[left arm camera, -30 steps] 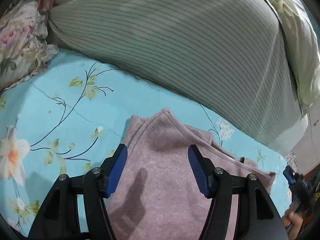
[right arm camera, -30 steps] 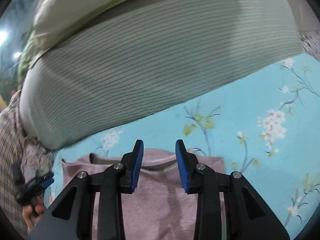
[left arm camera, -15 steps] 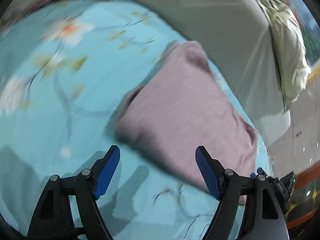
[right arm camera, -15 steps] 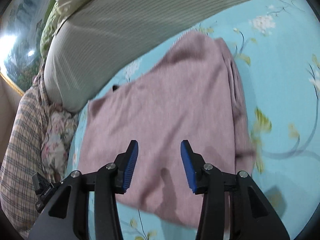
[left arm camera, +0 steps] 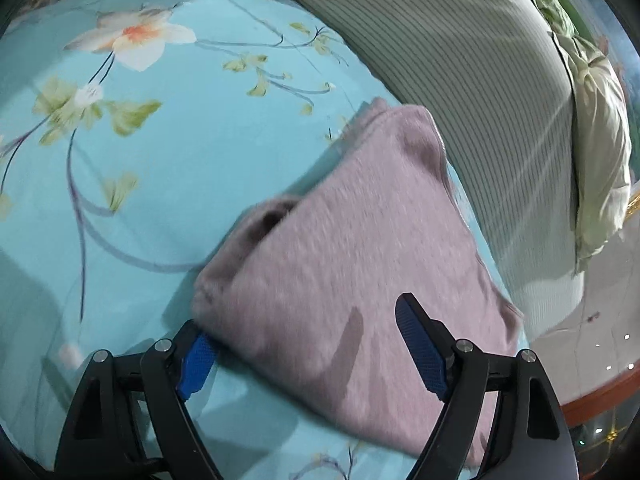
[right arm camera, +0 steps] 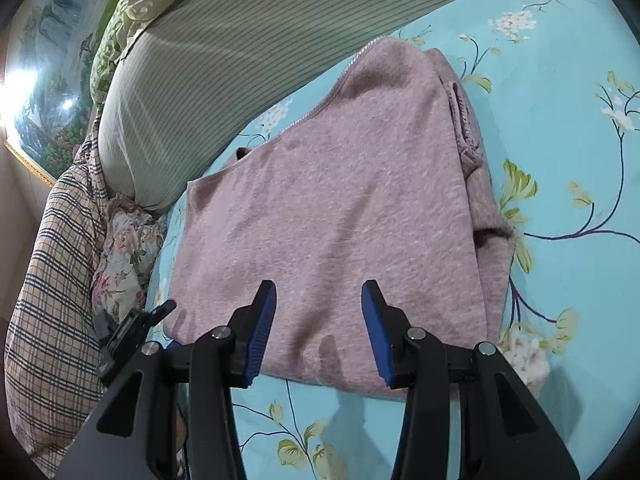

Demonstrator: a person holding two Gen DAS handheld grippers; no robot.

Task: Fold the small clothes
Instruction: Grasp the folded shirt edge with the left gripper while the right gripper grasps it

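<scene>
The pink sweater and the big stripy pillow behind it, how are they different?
The pink sweater is plain and fuzzy; the stripy pillow is grey-green with thin dark lines. The sweater lies flat and folded; the pillow is puffy and bulges up. The sweater lies near the grippers; the pillow sits behind it. Both are soft and rest on the blue flowery sheet.

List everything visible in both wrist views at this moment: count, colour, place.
Folded fuzzy pink garment: one, dusty pink, lying on the sheet.
Floral bed sheet: one, turquoise with white flowers, under the garment.
Striped bolster cushion: one, grey-green, behind the garment.
Pale cream pillow: one, beyond the bolster.
Plaid cloth: one, beige check, at the bed's edge.
Flowered fabric: one, beside the plaid.
Left gripper: black with blue pads, jaws opening, straddling the garment's near corner.
Right gripper: same colours, open at the near edge.
</scene>
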